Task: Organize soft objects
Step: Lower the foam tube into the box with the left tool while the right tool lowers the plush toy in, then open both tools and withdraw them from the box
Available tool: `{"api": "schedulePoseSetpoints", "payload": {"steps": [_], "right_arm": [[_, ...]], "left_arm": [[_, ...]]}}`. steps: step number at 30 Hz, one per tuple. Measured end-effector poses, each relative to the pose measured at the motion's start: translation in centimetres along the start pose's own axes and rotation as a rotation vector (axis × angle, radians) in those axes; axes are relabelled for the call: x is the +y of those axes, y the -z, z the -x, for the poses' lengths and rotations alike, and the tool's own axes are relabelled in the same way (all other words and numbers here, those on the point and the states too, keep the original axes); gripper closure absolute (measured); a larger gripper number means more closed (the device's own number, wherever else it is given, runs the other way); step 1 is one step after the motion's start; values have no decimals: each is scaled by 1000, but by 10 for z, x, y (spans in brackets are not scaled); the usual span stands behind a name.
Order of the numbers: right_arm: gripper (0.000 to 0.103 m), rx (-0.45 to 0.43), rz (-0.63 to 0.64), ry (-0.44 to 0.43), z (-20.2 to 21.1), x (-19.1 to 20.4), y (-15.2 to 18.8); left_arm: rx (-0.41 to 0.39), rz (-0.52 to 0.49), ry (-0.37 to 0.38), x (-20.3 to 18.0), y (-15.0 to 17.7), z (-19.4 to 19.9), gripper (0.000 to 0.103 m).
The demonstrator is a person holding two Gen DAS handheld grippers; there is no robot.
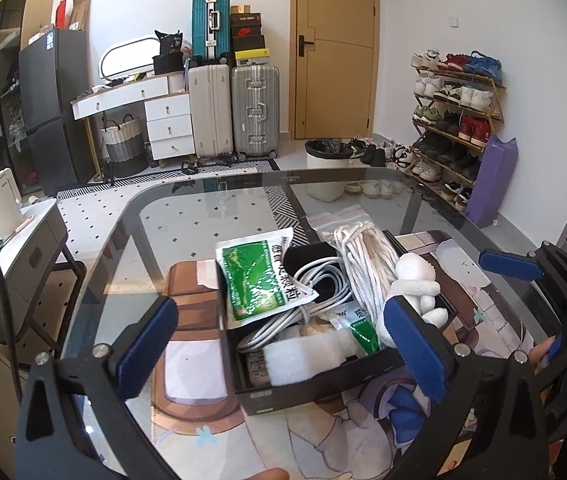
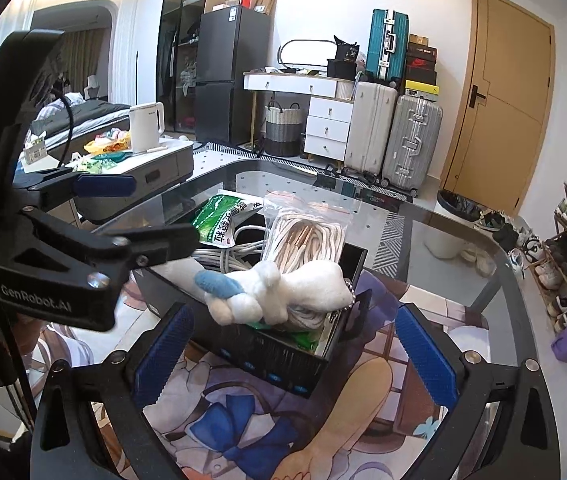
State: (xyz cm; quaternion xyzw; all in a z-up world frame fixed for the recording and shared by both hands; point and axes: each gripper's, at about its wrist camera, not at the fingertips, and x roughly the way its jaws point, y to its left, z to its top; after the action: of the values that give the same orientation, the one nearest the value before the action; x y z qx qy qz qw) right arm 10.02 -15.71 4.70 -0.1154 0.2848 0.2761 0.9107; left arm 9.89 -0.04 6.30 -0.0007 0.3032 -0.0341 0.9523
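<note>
A black box (image 1: 323, 384) sits on a printed mat on the glass table. It holds a green sachet (image 1: 259, 280), a white cable (image 1: 315, 284), a bag of white cord (image 1: 367, 264), a white foam piece (image 1: 303, 360) and a white plush toy (image 1: 415, 284) on its right rim. My left gripper (image 1: 283, 348) is open just in front of the box. In the right wrist view the box (image 2: 267, 360) lies close ahead with the plush toy (image 2: 283, 288) on top. My right gripper (image 2: 295, 356) is open and empty before it. The left gripper (image 2: 131, 208) shows open at left.
The printed mat (image 2: 243, 432) covers the near part of the glass table (image 1: 211, 208). A side table with a white kettle (image 2: 145, 126) stands at the left. Suitcases (image 1: 235, 112), a white bin (image 1: 327, 168), a shoe rack (image 1: 455, 120) and a door are behind.
</note>
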Motion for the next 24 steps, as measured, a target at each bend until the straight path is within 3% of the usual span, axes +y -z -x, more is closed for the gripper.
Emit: {"api": "schedulePoseSetpoints", "payload": {"steps": [24], "right_arm": [[1,-184,-91,-65,35,-2,28]], "left_arm": [[-89,15,-42,9,41,27,0]]}}
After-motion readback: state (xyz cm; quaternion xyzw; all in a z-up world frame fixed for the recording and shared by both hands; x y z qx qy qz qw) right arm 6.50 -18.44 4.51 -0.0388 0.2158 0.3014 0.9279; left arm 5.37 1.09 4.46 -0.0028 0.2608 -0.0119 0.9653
